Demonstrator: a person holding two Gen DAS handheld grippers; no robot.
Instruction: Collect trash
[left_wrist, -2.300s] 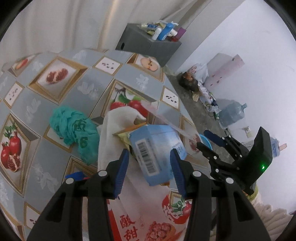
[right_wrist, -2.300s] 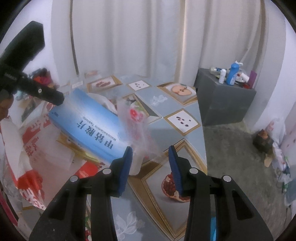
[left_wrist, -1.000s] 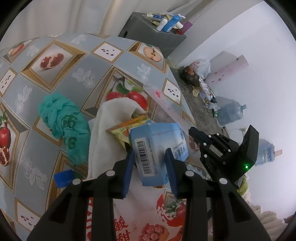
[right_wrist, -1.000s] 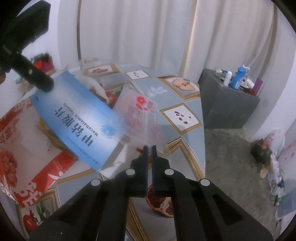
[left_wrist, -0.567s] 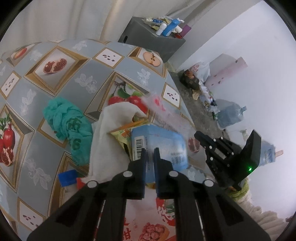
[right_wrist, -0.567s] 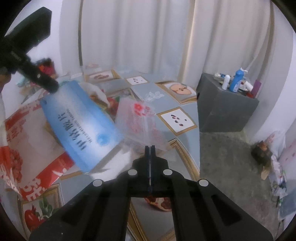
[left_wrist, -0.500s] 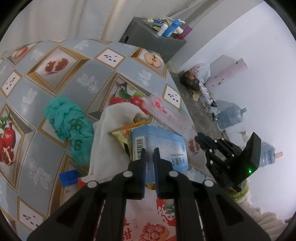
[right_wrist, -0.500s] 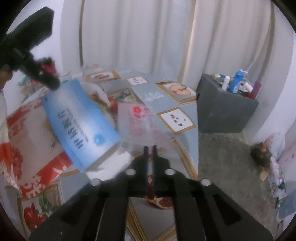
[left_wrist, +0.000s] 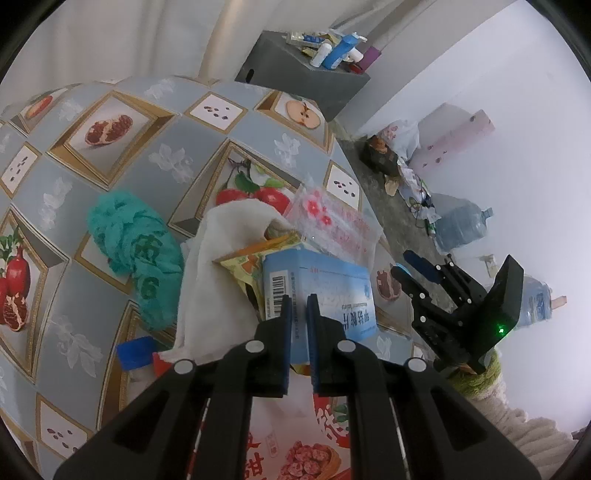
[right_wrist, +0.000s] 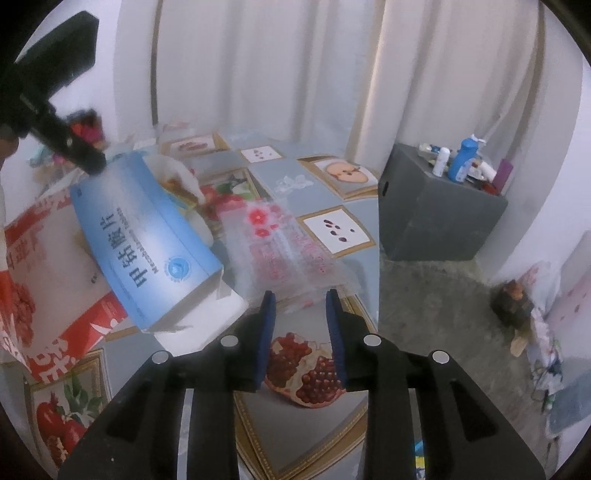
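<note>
My left gripper (left_wrist: 299, 301) is shut on the near edge of a blue medicine box (left_wrist: 325, 288), which it holds tilted over a red-and-white snack bag (left_wrist: 321, 443). The right wrist view shows that gripper (right_wrist: 88, 162) at the raised corner of the box (right_wrist: 147, 236). A clear plastic wrapper with red flowers (right_wrist: 284, 251) lies just beyond my right gripper (right_wrist: 300, 295). That gripper's jaws are opening and the pads do not press on the wrapper. In the left wrist view the right gripper (left_wrist: 406, 264) stands just right of the wrapper (left_wrist: 332, 225).
A white cloth (left_wrist: 218, 266), a yellow snack packet (left_wrist: 255, 258), a teal rag (left_wrist: 136, 254) and a blue cap (left_wrist: 135, 352) lie on the fruit-print tablecloth (left_wrist: 155, 122). The table edge runs close on the right. Beyond it stand a grey cabinet (right_wrist: 436, 218) with bottles and water jugs (left_wrist: 461, 229).
My left gripper closed on the blue box. The right gripper, shut on the clear wrapper before, has opened, and the wrapper now rests on the pile.
</note>
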